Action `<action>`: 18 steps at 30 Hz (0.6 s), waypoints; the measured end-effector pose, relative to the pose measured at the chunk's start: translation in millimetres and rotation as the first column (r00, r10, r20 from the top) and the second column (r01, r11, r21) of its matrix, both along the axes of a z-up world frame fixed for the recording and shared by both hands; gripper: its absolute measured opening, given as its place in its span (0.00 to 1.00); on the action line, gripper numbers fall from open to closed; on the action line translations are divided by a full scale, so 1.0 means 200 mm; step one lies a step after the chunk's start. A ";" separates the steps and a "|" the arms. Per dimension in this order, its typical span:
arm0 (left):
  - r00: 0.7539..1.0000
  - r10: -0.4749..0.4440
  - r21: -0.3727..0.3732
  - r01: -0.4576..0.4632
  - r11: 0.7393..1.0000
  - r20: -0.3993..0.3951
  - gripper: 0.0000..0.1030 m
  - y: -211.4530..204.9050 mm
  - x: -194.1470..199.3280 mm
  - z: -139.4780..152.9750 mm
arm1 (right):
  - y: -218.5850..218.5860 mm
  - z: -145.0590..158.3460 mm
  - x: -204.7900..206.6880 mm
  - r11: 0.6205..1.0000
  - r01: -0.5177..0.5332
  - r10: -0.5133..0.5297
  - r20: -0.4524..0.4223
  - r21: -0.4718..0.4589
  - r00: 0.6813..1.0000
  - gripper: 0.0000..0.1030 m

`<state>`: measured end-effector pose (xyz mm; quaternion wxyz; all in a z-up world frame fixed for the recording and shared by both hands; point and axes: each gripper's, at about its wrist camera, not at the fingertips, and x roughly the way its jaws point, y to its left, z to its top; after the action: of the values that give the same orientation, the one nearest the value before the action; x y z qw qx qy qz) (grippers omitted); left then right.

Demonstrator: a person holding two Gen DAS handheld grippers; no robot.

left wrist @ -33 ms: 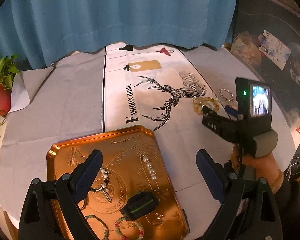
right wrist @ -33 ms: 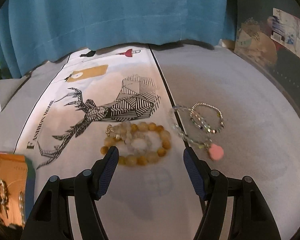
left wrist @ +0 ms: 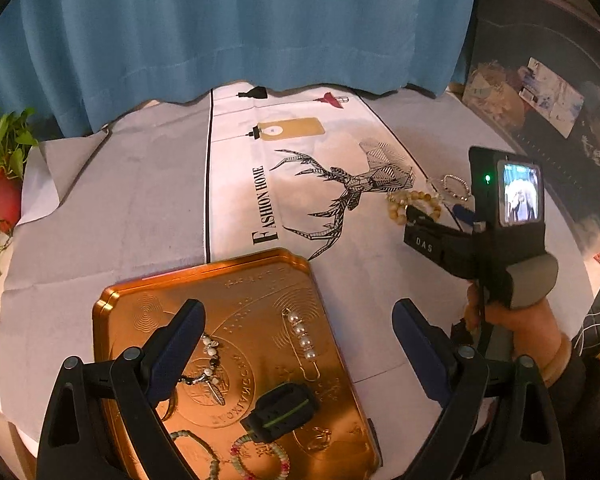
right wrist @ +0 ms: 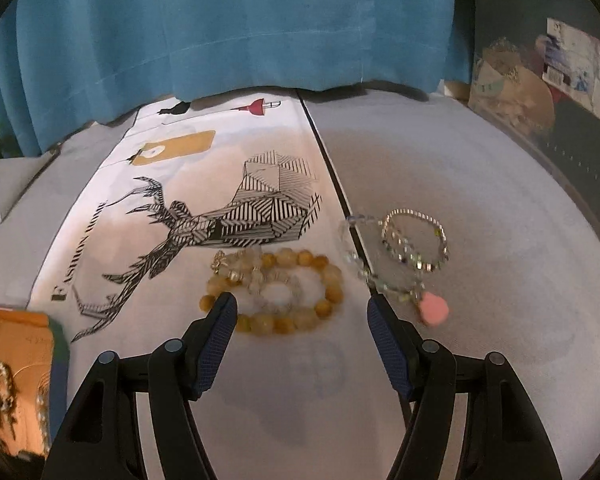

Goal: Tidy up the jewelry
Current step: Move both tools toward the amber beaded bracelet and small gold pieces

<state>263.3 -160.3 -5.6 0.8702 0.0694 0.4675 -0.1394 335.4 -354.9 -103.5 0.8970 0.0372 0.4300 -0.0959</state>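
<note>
A gold tray [left wrist: 140,304] lies at the table's near left and holds a pearl pin [left wrist: 305,340], a feather pendant chain [left wrist: 208,376], a black band [left wrist: 280,410] and beaded bracelets [left wrist: 260,460]. My left gripper [left wrist: 296,328] hovers open and empty above the tray. My right gripper [right wrist: 302,312] is open and empty, low over an amber bead bracelet [right wrist: 324,276] with a clear bracelet [right wrist: 278,292] inside it. A silver bead bracelet [right wrist: 416,236] and a crystal strand with a pink charm [right wrist: 432,308] lie just right of it. The right gripper also shows in the left wrist view [left wrist: 428,220].
A white cloth with a deer print [left wrist: 352,188] covers the table's middle. A blue curtain [left wrist: 228,32] hangs behind. A potted plant [left wrist: 0,184] stands at the far left. Cluttered dark shelves [left wrist: 540,92] are at the right. The tray's corner shows in the right wrist view [right wrist: 16,332].
</note>
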 end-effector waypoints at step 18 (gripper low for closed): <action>0.999 -0.027 0.022 0.027 0.999 0.018 0.90 -0.06 -0.01 0.03 | 0.01 0.02 0.05 1.000 -0.018 0.018 -0.014 0.010 1.000 0.74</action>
<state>260.6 -172.6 0.4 0.8717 0.0866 0.4600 -0.1452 345.0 -352.9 -100.0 0.8946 0.0371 0.4369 -0.0860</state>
